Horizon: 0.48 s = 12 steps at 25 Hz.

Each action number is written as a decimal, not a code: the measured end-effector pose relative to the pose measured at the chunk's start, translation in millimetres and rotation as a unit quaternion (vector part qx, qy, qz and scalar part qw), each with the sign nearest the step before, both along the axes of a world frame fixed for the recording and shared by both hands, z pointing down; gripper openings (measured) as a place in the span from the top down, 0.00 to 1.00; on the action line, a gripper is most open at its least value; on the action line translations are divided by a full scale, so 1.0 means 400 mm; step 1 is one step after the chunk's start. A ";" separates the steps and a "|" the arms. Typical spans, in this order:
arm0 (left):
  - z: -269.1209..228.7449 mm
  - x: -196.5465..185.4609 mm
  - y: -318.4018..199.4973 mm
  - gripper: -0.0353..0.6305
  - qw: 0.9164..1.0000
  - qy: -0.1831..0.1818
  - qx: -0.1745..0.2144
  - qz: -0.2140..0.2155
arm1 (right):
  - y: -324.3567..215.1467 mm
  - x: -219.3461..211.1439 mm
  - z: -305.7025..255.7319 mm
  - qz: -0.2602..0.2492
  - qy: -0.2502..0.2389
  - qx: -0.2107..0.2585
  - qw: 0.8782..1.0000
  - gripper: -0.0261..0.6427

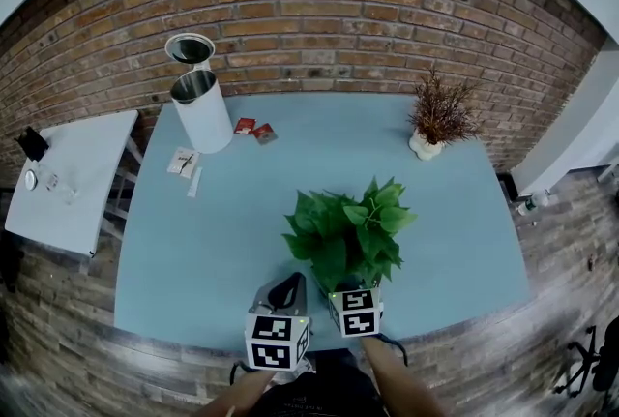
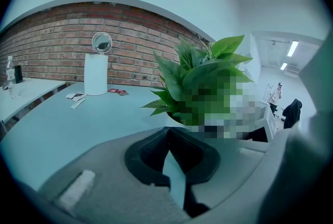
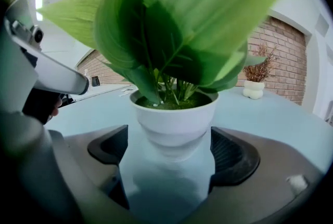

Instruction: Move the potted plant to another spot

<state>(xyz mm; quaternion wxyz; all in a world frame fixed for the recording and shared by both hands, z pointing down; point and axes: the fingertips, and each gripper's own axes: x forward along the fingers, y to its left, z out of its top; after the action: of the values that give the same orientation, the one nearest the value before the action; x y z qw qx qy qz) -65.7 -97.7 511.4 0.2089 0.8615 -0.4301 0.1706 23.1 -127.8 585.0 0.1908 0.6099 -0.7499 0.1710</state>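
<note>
The potted plant [image 1: 350,226] has broad green leaves and a white pot [image 3: 174,121]; it stands on the blue table [image 1: 213,241] near the front edge. My right gripper [image 3: 171,154] is open, with the pot standing between its wide-apart jaws; I see no contact with either pad. In the head view the leaves hide the right gripper [image 1: 354,297] jaws. My left gripper [image 2: 167,135] is shut with nothing in it and sits just left of the plant [image 2: 200,85]. In the head view the left gripper [image 1: 287,289] is level with the right one.
A white cylinder bin [image 1: 201,110] with a round mirror behind it stands at the table's back left, with red packets [image 1: 253,130] and papers [image 1: 184,162] nearby. A dried plant in a white vase [image 1: 437,120] is at the back right. A white side table [image 1: 68,173] stands left; a brick wall is behind.
</note>
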 end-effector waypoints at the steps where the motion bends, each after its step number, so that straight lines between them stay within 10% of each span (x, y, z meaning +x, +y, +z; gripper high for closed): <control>1: 0.001 0.000 0.005 0.94 1.000 0.001 0.000 0.001 | 0.009 0.001 0.000 0.002 -0.001 0.000 1.000 0.23; 12: -0.012 0.044 0.064 0.94 1.000 0.003 0.004 0.024 | 0.125 0.036 -0.035 0.011 0.009 0.002 1.000 0.44</control>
<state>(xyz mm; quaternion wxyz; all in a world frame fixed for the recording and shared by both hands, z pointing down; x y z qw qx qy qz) -48.3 -72.2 506.8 0.2025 0.8730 -0.4093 0.1712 37.4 -77.8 570.8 0.1944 0.6198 -0.7419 0.1662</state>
